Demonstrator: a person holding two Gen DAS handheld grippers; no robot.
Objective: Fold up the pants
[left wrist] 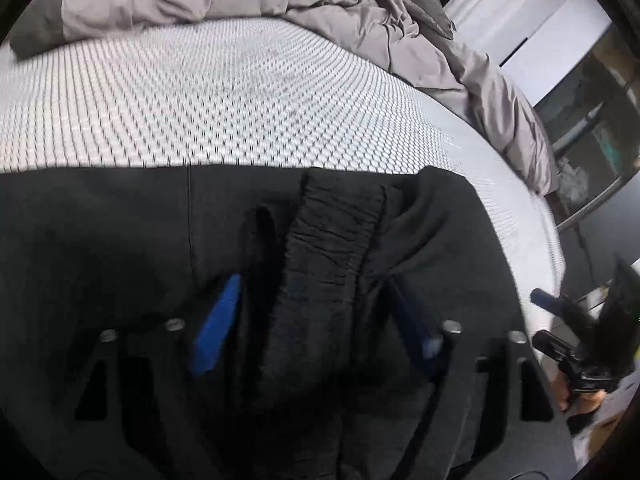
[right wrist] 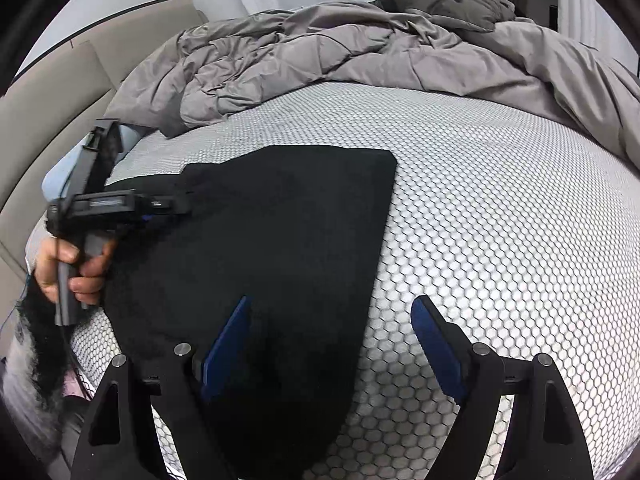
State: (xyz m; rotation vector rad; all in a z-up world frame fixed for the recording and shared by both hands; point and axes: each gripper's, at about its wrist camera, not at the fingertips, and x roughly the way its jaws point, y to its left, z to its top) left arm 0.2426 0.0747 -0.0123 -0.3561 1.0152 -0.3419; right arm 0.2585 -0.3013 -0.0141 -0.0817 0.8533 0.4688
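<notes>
Black pants (right wrist: 280, 232), soft and limp, likely light w/ thicker ribbed waistband (left wrist: 328, 248); best taken at waistband or hem corners. Lying on the bed's honeycomb mattress (right wrist: 500, 220), already doubled into a flat panel. Left tool (left wrist: 316, 312) jaws part-open around bunched waistband; can't tell if pressing. Right tool (right wrist: 332, 344) wide, nothing held, straddling the near right edge. Long axis running away from right cam toward grey duvet (right wrist: 320, 52).

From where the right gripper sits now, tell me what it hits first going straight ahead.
The right gripper, open, probably meets the right edge of the black pants, or the mattress beside them; depth is unclear.
</notes>
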